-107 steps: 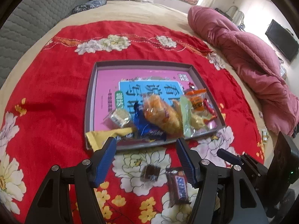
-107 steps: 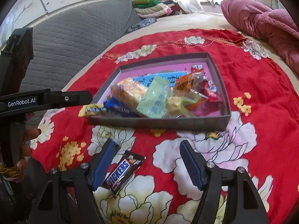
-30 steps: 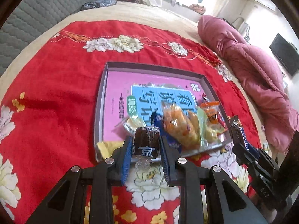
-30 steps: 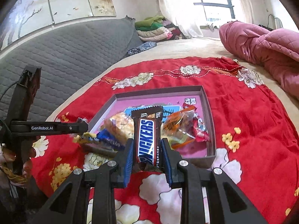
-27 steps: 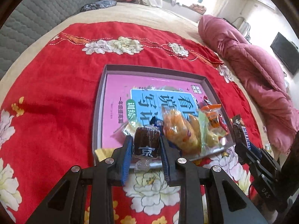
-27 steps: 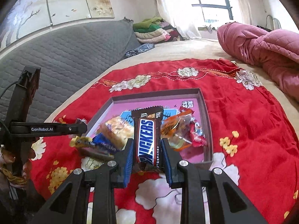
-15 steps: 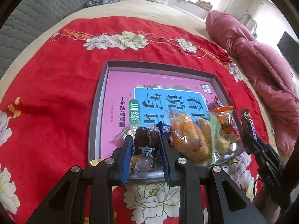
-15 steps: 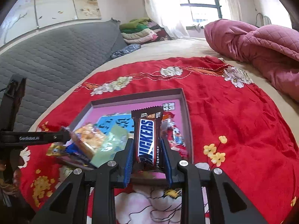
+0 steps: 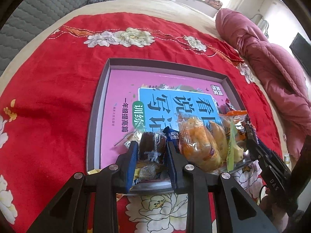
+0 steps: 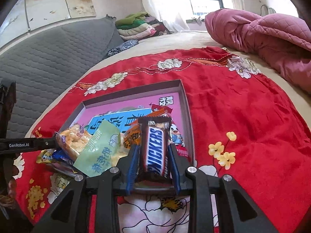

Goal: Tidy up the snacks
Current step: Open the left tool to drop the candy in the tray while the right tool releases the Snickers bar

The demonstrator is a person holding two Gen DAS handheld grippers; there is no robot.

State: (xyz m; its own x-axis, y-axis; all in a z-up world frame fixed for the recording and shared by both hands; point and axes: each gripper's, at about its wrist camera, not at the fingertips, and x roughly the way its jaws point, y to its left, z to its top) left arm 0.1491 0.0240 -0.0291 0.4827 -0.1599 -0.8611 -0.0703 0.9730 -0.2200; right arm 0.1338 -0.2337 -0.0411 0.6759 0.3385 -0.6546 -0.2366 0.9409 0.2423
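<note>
My left gripper (image 9: 152,145) is shut on a small dark brown wrapped snack (image 9: 153,147) and holds it over the near edge of the grey tray (image 9: 97,104). The tray holds a pink book and a pile of snacks, with an orange bread pack (image 9: 196,143) to the right of my left gripper. My right gripper (image 10: 153,149) is shut on a Snickers bar (image 10: 156,147) and holds it over the tray's (image 10: 187,116) near right corner, beside a green packet (image 10: 99,149) and orange wrappers. The right gripper also shows in the left wrist view (image 9: 254,141).
The tray lies on a red flowered cloth (image 9: 48,101) spread over a bed. A pink quilt (image 10: 258,31) is heaped at the far right. A grey padded headboard (image 10: 48,44) runs along the left. Folded clothes (image 10: 136,27) are stacked at the back.
Both grippers have moved forward with their snacks and now hang over the tray's near edge. Both stay shut.
</note>
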